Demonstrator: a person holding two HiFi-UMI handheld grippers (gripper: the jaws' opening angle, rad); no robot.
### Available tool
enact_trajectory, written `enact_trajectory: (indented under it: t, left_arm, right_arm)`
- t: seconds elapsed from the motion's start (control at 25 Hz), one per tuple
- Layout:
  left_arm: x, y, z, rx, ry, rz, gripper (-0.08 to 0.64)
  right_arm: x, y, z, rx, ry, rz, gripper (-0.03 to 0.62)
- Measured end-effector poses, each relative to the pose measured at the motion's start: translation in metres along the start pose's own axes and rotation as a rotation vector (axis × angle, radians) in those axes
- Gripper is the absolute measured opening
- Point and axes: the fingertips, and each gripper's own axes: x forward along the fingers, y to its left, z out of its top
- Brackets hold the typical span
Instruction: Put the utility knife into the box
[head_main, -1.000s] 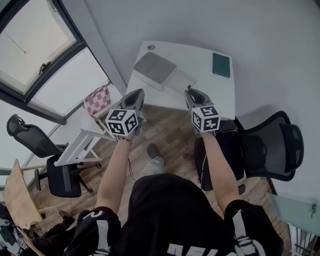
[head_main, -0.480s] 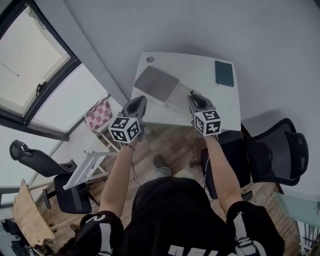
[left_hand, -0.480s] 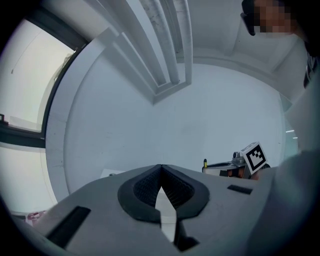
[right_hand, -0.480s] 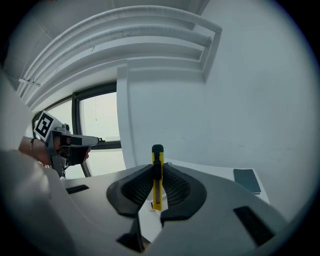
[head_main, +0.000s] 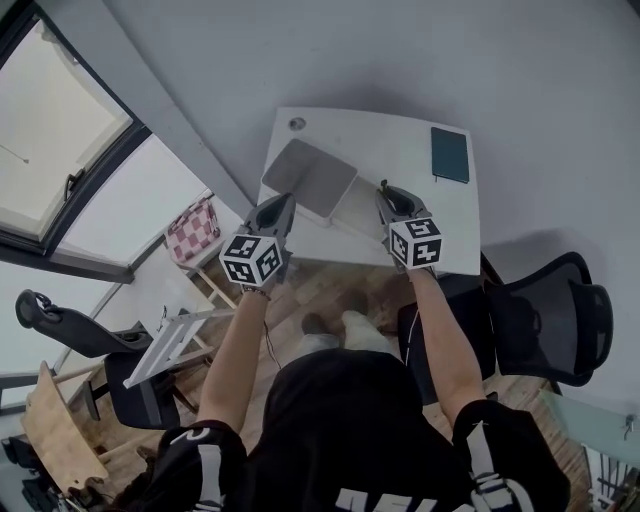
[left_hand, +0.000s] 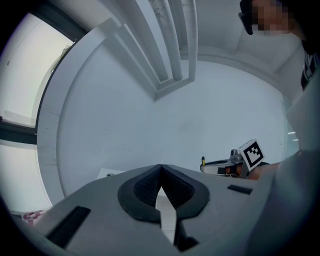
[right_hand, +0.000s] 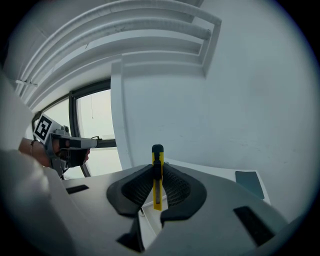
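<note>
A yellow utility knife (right_hand: 157, 175) with a black tip stands upright between the pads of my right gripper (right_hand: 157, 167), which is shut on it. In the head view that right gripper (head_main: 386, 195) hovers over the near edge of the white table (head_main: 400, 140). A flat grey box (head_main: 310, 178) with white sides lies on the table's left half, just beyond and between both grippers. My left gripper (head_main: 283, 202) hangs at the table's near left edge. In its own view the left gripper (left_hand: 160, 167) has its pads meeting, with nothing held.
A teal notebook (head_main: 450, 155) lies at the table's far right. A small round fitting (head_main: 297, 124) sits at the far left corner. A black office chair (head_main: 560, 320) stands to the right, a checked stool (head_main: 195, 225) and a window to the left.
The person has stepped toward the table, so it sits lower and nearer in the head view. Both grippers now reach its near edge. The knife stays held.
</note>
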Motion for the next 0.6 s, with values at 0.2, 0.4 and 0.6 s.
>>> enact_trajectory:
  t: [0.2,0.4,0.6]
  left_arm:
    - [0.025,0.004,-0.001,-0.004,-0.006,0.028,0.026]
    - [0.047,0.007,-0.003,-0.005,-0.018,0.059,0.026]
    - [0.06,0.008,-0.009,-0.014,-0.027,0.098,0.026]
  right_arm:
    - [0.021,-0.022,0.006,-0.015,0.017,0.037,0.069]
    - [0.042,-0.041,0.006,-0.024,0.025,0.08,0.069]
    - [0.06,-0.051,0.001,-0.037,0.045,0.131,0.069]
